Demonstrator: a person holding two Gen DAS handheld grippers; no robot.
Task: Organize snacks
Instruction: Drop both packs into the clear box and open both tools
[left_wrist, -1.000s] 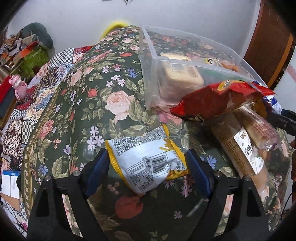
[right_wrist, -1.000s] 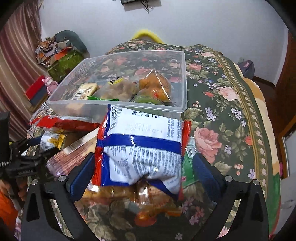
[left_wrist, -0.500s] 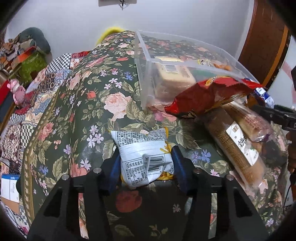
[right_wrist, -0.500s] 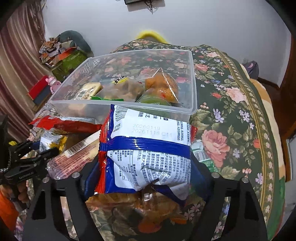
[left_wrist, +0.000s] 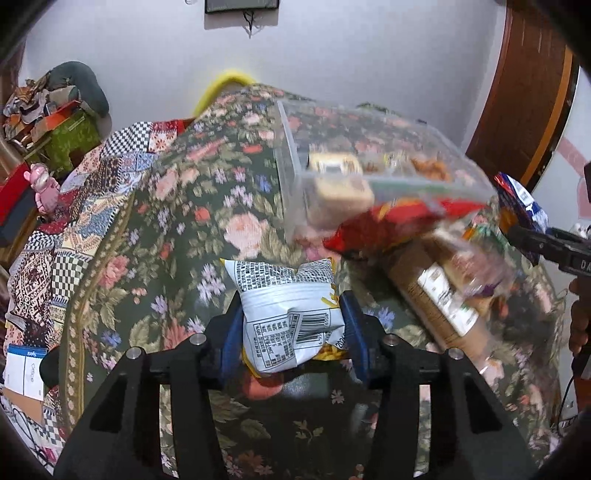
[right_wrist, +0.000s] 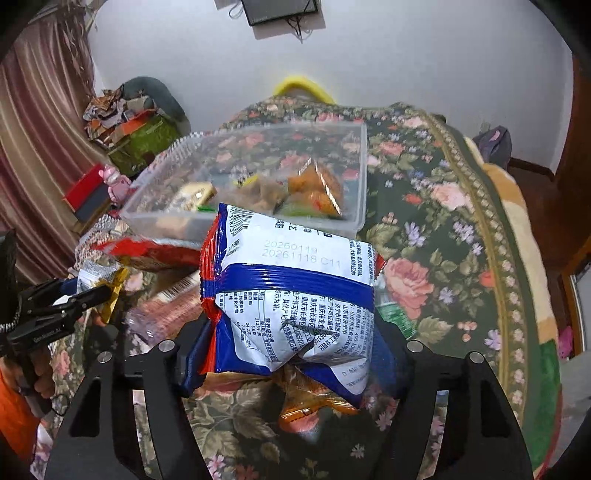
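Your left gripper (left_wrist: 291, 325) has just been closing and now pinches the white packet (left_wrist: 286, 314) by its lower half, blue pads pressed into both sides. That packet sits short of the clear bin (left_wrist: 295, 177), off its near left corner, over the floral cloth (left_wrist: 177, 229). Your right gripper (right_wrist: 291, 347) has likewise been closing, and its jaws squeeze the blue-banded bag (right_wrist: 291, 295), which hangs just before the bin's near wall, on the right side.

Between the two packets and hard against the bin's front lie the red bag (left_wrist: 384, 229) and the long biscuit sleeves (left_wrist: 443, 295), with an orange packet (right_wrist: 314, 402) nearer you, under the blue-banded bag.

Both holds look low on puffy, slick film, so either packet could slide out or fold over if you swing fast. The upper half of the blue-banded bag flops forward; it may catch the bin's rim unless you clear it first. With both going in together, your grippers could knock each other over the bin. The bin already holds snacks near its front, so a drop there may pile up and spill out.
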